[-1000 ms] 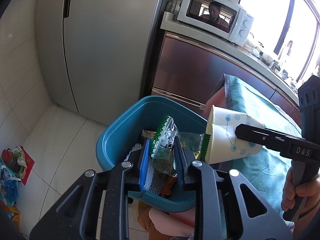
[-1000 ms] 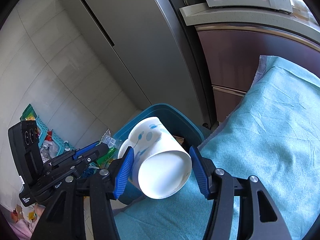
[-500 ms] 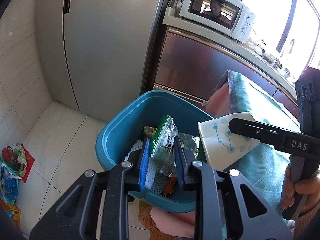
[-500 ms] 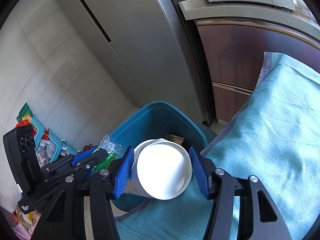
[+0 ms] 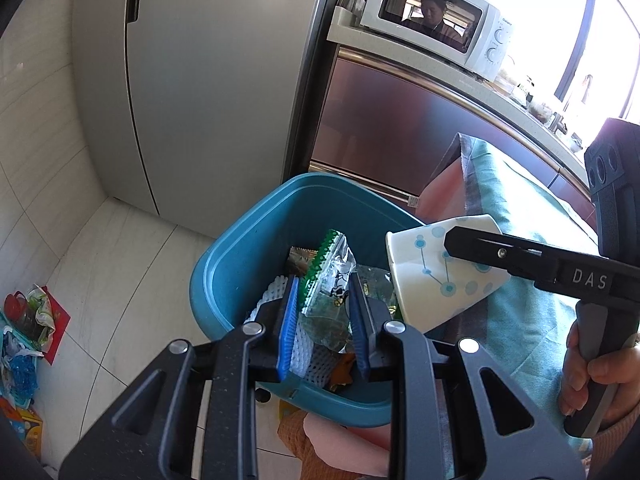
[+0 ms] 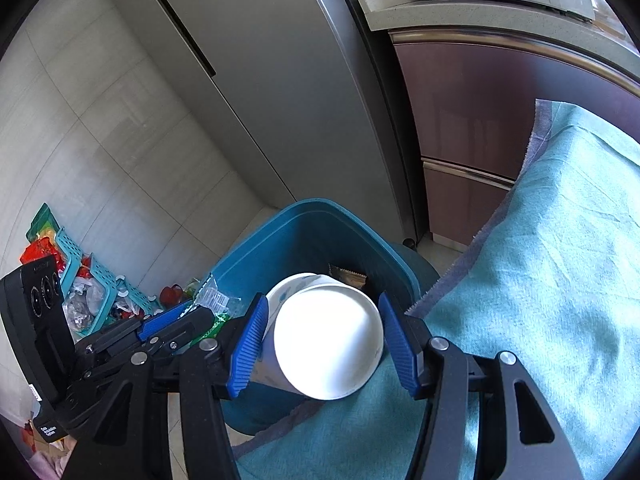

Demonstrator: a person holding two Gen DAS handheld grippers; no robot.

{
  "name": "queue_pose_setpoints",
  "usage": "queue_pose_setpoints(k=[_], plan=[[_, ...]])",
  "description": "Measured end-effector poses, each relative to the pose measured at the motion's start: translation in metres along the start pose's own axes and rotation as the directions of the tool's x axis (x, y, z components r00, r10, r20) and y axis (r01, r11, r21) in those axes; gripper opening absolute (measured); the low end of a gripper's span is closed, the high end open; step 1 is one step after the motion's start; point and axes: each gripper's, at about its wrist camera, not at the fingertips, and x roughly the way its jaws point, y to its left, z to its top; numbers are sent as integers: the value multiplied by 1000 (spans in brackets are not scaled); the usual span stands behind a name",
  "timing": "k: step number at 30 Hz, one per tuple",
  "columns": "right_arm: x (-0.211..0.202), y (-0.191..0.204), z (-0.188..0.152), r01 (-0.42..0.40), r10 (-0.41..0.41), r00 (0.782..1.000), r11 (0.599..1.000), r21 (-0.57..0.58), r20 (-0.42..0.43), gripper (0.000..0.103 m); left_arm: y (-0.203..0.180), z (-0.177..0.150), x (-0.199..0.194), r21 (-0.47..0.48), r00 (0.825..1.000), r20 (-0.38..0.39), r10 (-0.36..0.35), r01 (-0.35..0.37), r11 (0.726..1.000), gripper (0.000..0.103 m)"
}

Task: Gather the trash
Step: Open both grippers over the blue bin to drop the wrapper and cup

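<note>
Now, both grippers over bin (image 5: 224, 268), L fingers (image 5: 288, 320) pinching wrapper (image 5: 328, 280), R fingers (image 6: 246, 344) clamping tilted cup (image 6: 328, 340).

Both grippers are black plastic with blue ribbed pads (image 5: 289, 332) and silver screws. The right gripper (image 5: 472, 244) has white letters "DAS". The hand (image 5: 592, 372) is bare skin.

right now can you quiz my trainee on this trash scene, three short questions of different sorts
1. True or false: the left tool holds a paper cup.
2. Which does the right tool grip? A) paper cup B) spoon C) bottle
3. Fill in: both tools hover over the blue ____.

Key: 1 false, it grips a clear snack wrapper; 2 A; 3 bin.
</note>
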Motion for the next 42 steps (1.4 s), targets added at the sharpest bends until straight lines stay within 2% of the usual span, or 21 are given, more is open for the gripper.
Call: queue_pose_setpoints(k=[31, 35, 41, 42], plan=[[9, 0, 8, 7, -7, 1000, 1000, 5, -3, 55, 1, -3, 16, 2, 999, -45, -3, 3, 1000, 26], [7, -2, 6, -2, 2, 1000, 1000, 8, 0, 56, 0, -4, 24, 2, 998, -69, -9, 9, 1000, 37], [1, -4, 1, -17, 17, 1000, 1000, 16, 13, 57, -2, -5, 25, 4, 998, -68, -12, 12, 1000, 44], [-1, -4, 1, -20, 20, 1000, 1000, 17, 17, 58, -3, -5, 23, 7, 998, -60, -10, 10, 1000, 48]])
